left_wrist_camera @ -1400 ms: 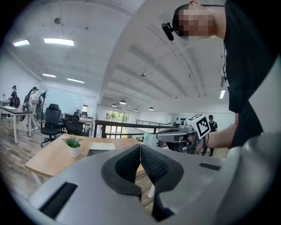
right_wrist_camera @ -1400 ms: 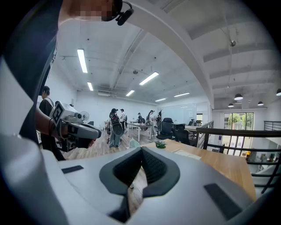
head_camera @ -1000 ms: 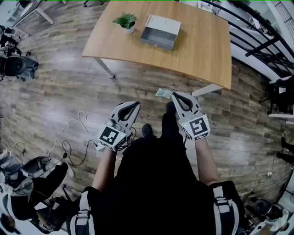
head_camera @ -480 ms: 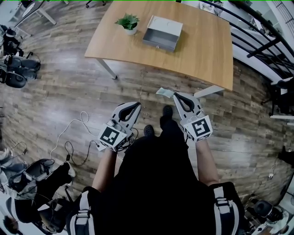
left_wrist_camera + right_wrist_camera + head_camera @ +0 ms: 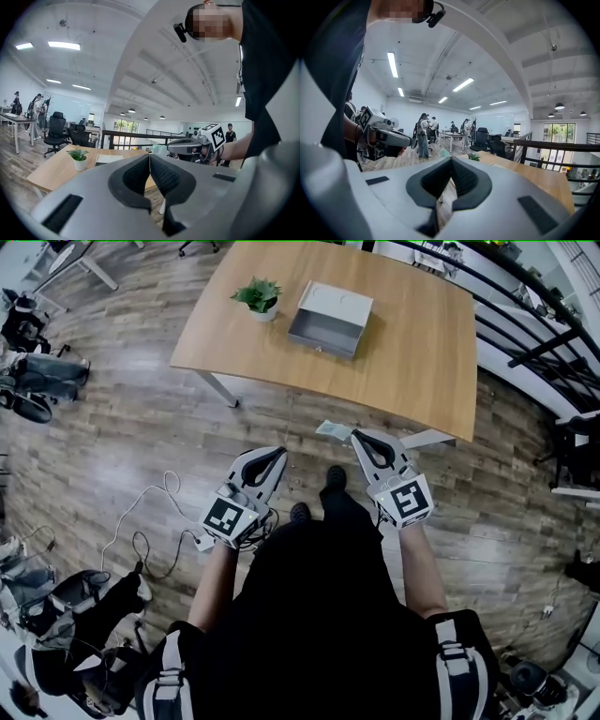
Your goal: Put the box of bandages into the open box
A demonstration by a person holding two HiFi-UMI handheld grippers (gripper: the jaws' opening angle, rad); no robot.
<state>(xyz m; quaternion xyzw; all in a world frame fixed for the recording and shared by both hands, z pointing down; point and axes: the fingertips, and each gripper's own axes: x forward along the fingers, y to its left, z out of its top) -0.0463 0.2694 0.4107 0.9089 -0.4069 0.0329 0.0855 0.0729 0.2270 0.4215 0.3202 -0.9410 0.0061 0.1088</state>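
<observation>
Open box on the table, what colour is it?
The open box is plain grey, paler at its far part; the head view shows it best.

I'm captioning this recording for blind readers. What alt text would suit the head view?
Seen from above, a person on a wood floor faces a wooden table, the right tongs shut on a pale box of bandages. The left tongs are shut and empty; on the table sit an open box and a potted plant.
</observation>
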